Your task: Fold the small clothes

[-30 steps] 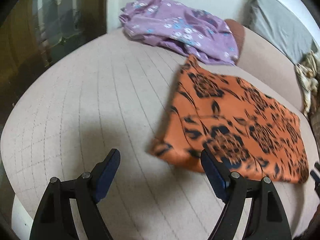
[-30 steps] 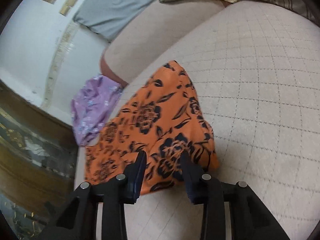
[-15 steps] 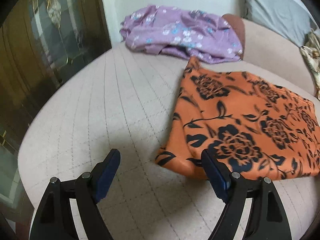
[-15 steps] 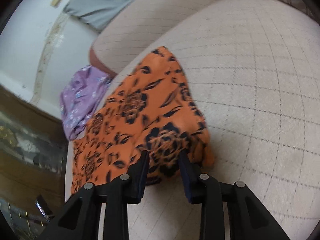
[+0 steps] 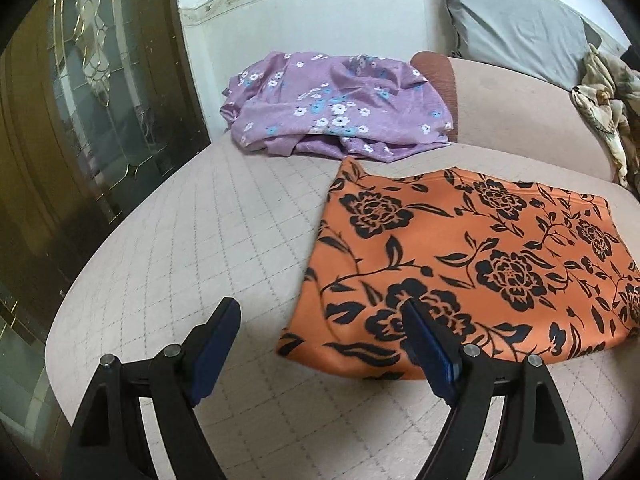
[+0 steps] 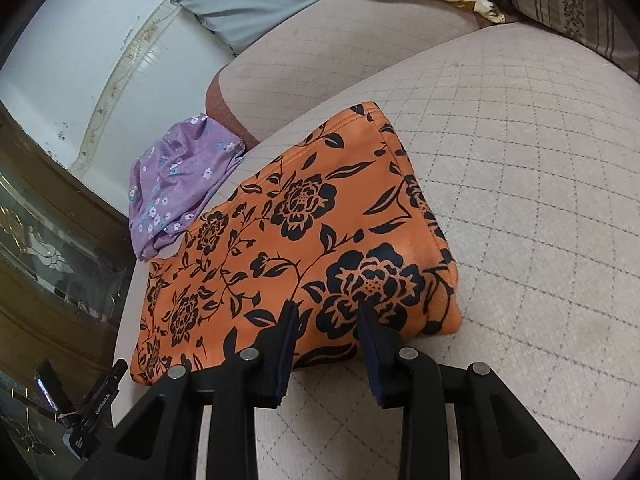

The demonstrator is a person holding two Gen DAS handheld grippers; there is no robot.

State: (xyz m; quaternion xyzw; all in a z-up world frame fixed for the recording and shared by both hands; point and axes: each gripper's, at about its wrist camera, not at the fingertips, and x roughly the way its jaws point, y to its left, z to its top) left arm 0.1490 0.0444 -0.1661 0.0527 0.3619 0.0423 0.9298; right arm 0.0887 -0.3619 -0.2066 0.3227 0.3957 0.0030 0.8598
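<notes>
We're looking into a home living room, where a quilted beige sofa [image 5: 208, 240] is carrying loose floral clothes [image 5: 336, 104], a grey cushion [image 5: 516, 28] is leaning on its back, and a wooden door with leaded glass [image 5: 96, 92] is standing alongside.

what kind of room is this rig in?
Most likely a home living room or bedroom, not a lab. The work surface is a quilted beige cushion like a sofa or bed, with a grey pillow against the wall, a wooden door with decorative glass, and loose clothes: an orange floral garment and a purple one.
</notes>
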